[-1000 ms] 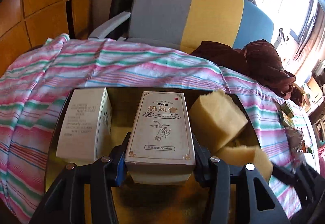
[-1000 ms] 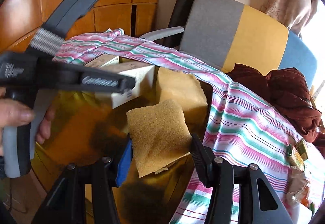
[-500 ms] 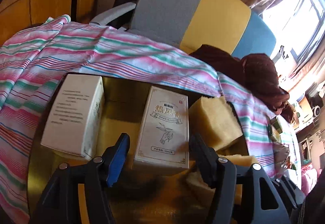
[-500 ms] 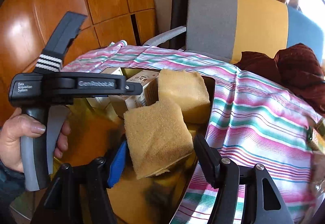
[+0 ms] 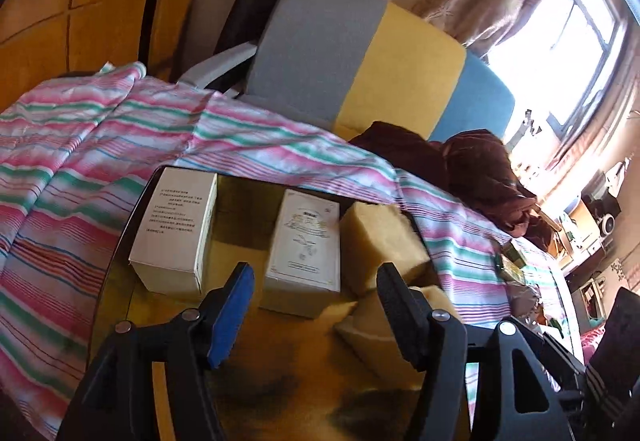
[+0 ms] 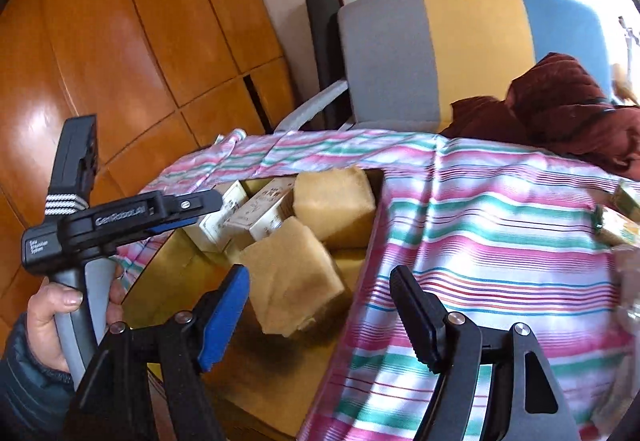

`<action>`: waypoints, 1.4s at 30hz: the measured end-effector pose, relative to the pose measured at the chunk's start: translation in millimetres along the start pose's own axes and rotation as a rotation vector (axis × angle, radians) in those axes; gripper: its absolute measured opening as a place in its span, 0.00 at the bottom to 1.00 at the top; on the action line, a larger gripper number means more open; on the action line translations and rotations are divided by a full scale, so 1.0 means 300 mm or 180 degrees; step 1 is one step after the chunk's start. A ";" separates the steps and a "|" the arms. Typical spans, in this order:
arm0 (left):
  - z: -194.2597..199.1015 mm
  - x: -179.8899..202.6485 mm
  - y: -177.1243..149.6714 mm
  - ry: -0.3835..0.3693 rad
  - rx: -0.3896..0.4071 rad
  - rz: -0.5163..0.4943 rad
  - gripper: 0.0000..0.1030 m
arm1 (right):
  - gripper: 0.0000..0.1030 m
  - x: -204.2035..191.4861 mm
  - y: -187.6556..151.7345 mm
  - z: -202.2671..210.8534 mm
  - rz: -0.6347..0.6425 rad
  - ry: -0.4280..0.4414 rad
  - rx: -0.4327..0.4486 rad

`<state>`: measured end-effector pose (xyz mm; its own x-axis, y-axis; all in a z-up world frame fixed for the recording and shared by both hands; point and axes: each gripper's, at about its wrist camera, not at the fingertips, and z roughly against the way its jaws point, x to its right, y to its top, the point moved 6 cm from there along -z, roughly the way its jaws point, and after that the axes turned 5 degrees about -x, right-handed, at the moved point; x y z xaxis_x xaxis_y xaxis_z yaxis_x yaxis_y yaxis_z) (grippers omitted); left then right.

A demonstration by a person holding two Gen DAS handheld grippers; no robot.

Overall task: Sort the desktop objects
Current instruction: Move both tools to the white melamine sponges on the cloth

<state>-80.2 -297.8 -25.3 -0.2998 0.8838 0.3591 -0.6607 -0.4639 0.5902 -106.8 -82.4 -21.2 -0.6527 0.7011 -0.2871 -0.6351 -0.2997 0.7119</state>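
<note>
A shiny gold tray [image 5: 168,325] lies on a striped cloth. In it stand a white box with printed text [image 5: 174,231], a white box with a drawing on top [image 5: 306,251] and two yellow sponge blocks, one at the back [image 5: 380,245] and one nearer [image 5: 384,337]. My left gripper [image 5: 316,305] is open, pulled back above the tray just short of the drawn box. My right gripper [image 6: 320,305] is open too, with the near sponge [image 6: 292,277] lying in the tray beyond its fingers. The back sponge [image 6: 334,203] and the boxes [image 6: 256,215] sit behind it.
The striped pink, green and white cloth [image 6: 500,225] covers the table. A grey, yellow and blue chair [image 5: 360,65] stands behind, with a dark red garment [image 5: 472,169] on it. Small packets [image 6: 624,217] lie at the right. A hand [image 6: 52,317] holds the left gripper's handle.
My left gripper opened, let go of the drawn box and drew back. My right gripper opened, released the near sponge into the tray and drew back toward the right.
</note>
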 end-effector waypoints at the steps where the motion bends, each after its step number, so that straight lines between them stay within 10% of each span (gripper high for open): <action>1: 0.018 0.019 -0.007 -0.0051 0.0028 -0.0033 0.63 | 0.71 0.023 -0.007 0.027 -0.0039 -0.0043 0.0049; 10: 0.058 0.325 -0.117 -0.0572 -0.0118 -0.0542 0.63 | 0.72 0.365 -0.155 0.360 -0.0602 -0.0719 0.0466; 21: -0.142 0.973 -0.397 -0.0981 -0.0714 -0.2451 0.64 | 0.73 0.813 -0.431 0.713 -0.1582 -0.1526 0.0792; 27: -0.205 1.202 -0.496 -0.1142 -0.0859 -0.3490 0.69 | 0.74 0.925 -0.496 0.775 -0.1750 -0.1576 0.0921; 42: -0.428 1.405 -0.573 -0.1531 -0.1533 -0.4392 0.78 | 0.79 0.989 -0.531 0.747 -0.1596 -0.1316 0.0840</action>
<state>-181.5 162.1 -68.3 0.8936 0.4489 -0.0052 -0.4095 0.8197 0.4006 -106.7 318.3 -76.0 -0.0635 0.9180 -0.3915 -0.6630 0.2545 0.7041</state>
